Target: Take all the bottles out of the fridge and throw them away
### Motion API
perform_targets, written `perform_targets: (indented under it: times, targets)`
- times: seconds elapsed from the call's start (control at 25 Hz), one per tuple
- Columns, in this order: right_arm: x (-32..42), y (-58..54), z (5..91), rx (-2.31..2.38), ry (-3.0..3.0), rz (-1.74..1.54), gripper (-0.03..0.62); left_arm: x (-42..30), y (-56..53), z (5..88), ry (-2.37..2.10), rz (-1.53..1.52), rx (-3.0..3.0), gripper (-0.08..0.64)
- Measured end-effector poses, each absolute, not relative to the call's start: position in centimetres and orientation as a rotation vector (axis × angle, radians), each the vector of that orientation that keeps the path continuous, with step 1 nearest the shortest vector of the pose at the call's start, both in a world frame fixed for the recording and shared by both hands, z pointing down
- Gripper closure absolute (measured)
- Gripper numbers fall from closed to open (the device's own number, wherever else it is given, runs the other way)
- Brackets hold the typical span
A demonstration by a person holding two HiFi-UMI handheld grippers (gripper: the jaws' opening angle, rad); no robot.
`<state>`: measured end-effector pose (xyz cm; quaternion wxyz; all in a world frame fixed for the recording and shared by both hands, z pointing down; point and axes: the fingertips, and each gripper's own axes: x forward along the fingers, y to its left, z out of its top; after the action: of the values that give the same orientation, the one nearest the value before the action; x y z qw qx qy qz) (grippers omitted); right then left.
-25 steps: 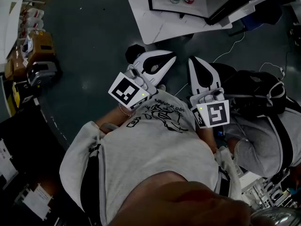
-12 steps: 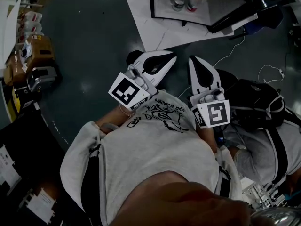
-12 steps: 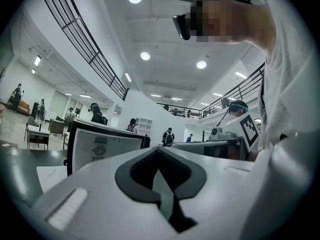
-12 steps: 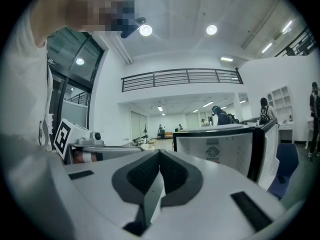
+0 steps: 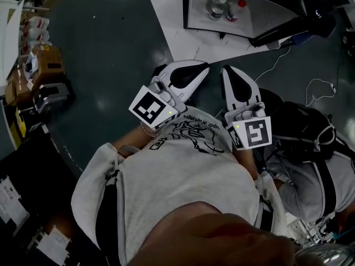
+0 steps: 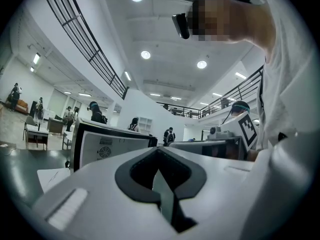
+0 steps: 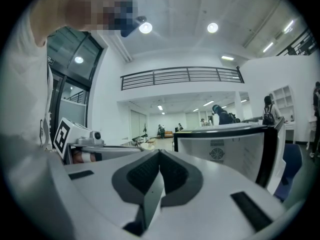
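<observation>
Two clear bottles stand side by side in the grey inside of the black-framed fridge [image 5: 194,15] at the top of the head view, one with a white cap [image 5: 217,6], one with a red cap [image 5: 236,11]. The fridge rests on a white board [image 5: 172,21]. My left gripper [image 5: 191,71] and right gripper [image 5: 232,75] are held out level in front of my chest, short of the board, both shut with nothing between them. In the left gripper view the jaws [image 6: 159,156] meet, with the fridge's white vented panel [image 6: 110,146] beyond. The right gripper view shows the same panel [image 7: 225,151] past the closed jaws [image 7: 159,159].
A black backpack [image 5: 302,123] lies on the dark floor at my right, with a thin white cable [image 5: 277,60] leading toward the board. Cardboard boxes and gear [image 5: 44,60] line the left edge. Several people stand far off in the hall.
The fridge and its white board have slid lower and nearer in the head view, showing more of the bottles. Both grippers keep their pose in front of my chest.
</observation>
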<state>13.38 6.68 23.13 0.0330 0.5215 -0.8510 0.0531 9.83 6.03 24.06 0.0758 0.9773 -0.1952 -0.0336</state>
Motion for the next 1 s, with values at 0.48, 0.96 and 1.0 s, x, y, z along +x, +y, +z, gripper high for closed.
perform_targets:
  times: [0.48,0.96,1.0]
  targets:
    - [11.3,3.5,23.3,1.610,-2.598,0.174,0.584,7.9,2.8,24.1,-0.563,-0.098,2.939,0.551]
    - [12.5,1.9,23.4,1.592,-2.613,0.187,0.584,9.0,1.6,24.2,-0.588,-0.050,2.880,0.551]
    - [12.8,1.7,23.4,1.588,-2.615,0.186,0.584,9.2,1.5,24.1,-0.594,-0.055,2.884,0.551]
